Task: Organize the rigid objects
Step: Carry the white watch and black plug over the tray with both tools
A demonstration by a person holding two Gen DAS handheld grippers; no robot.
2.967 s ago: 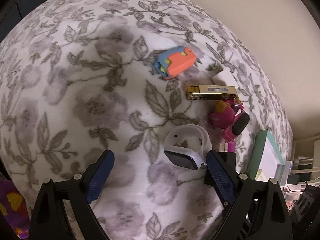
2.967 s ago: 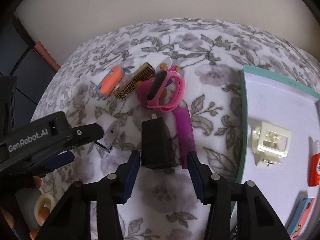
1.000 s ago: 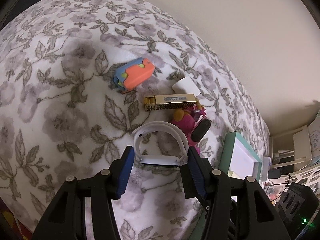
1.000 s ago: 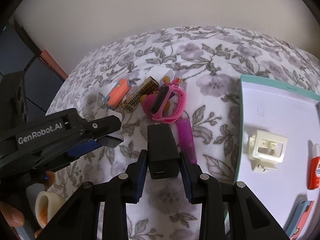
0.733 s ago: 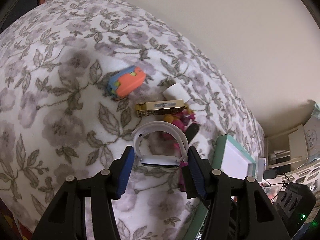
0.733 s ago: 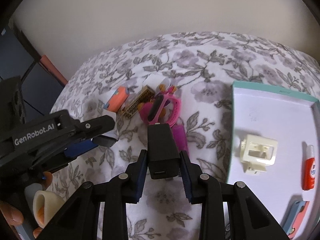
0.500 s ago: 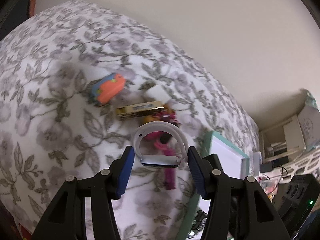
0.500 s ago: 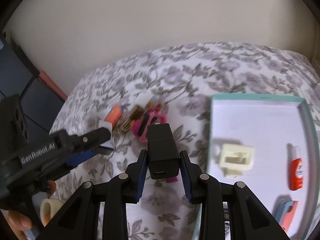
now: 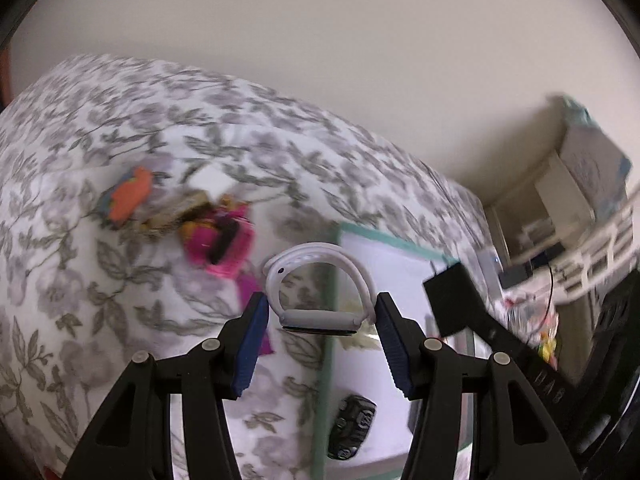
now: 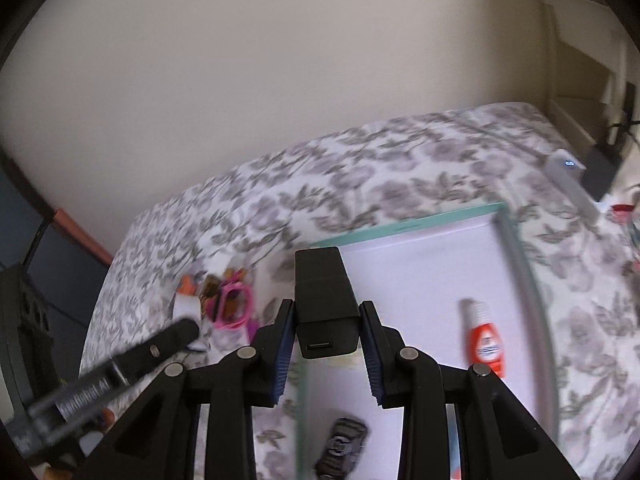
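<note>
1. Now, the left wrist view: the left gripper (image 9: 320,320) has its blue pads pinched on the case of a white smartwatch (image 9: 318,280), lower centre of the frame, strap looping upward. It hangs above the near rim of the teal-edged tray (image 9: 332,280), clear of the floral bedspread (image 9: 120,300).
   - The grip sits only on the narrow ends of the case; I judge a jolt could let the watch pivot or slip out.
   - The right tool's black charger block (image 9: 450,300) shows at centre right, close by. Both loads head for the same tray, so a clash between tools looks possible.
   - A dark toy-like piece (image 9: 352,432) lies in the tray at lower centre; a release on top of it would leave the watch tilted.
   - At centre left a pink watch (image 9: 224,244) and an orange-blue item (image 9: 128,196) wait in a blurred cluster on the bedspread.

2. Over to the right wrist view: the right gripper (image 10: 326,344) clamps the charger, centre frame, port end toward the camera, long body sticking forward over the tray's left edge.
   - Smooth sides and a grip near one end: I reckon the far end could droop.
   - A red-and-white tube (image 10: 482,340) lies in the tray at centre right, with open white floor between it and the charger.
   - The picture is smeared, so fine placement can't be judged.
</note>
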